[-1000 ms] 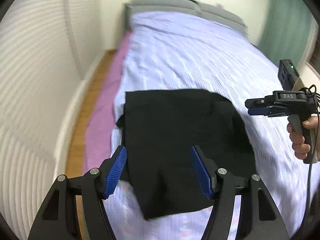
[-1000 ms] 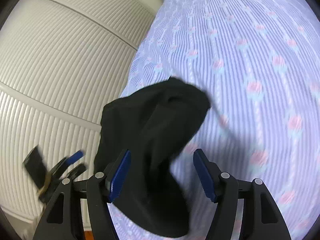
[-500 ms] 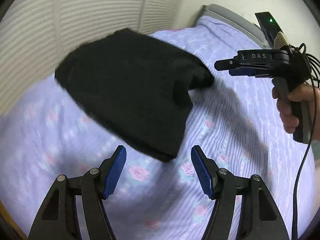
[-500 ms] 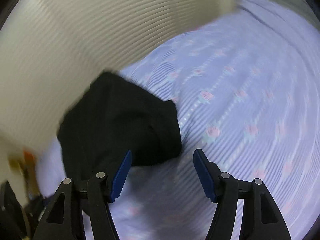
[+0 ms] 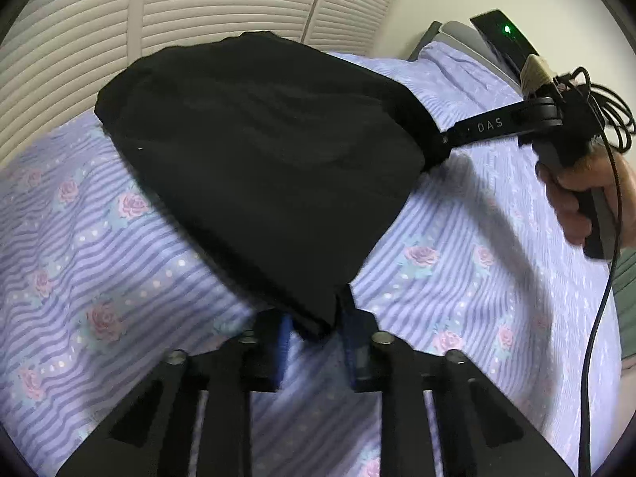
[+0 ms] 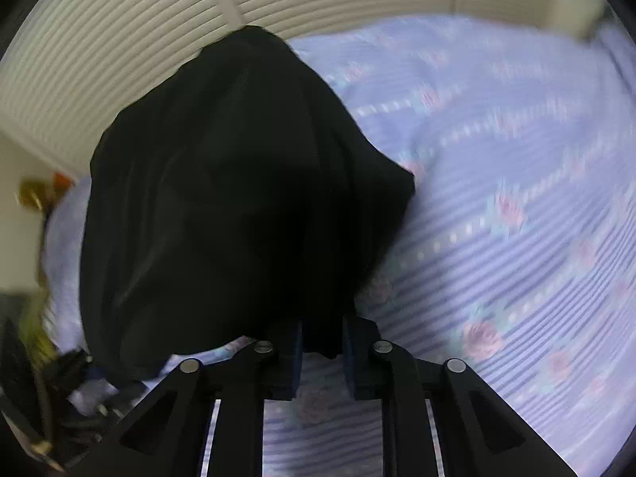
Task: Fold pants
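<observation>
The black pants (image 5: 270, 159) lie folded on the lilac flowered bedspread (image 5: 99, 278). My left gripper (image 5: 316, 330) is shut on the near corner of the pants. My right gripper (image 6: 320, 338) is shut on another corner of the pants (image 6: 238, 198). In the left wrist view the right gripper (image 5: 441, 141) reaches in from the right, its tips buried in the cloth's far right corner. The cloth is stretched between both grippers.
White slatted closet doors (image 5: 198, 8) stand close behind the bed. The grey headboard (image 5: 453, 35) is at the upper right. A black cable (image 5: 600, 306) hangs from the right gripper's handle. The bedspread (image 6: 516, 198) spreads wide to the right.
Both grippers, open half a second ago, have moved onto the pants and shut on its corners. The views have swung toward the closet doors.
</observation>
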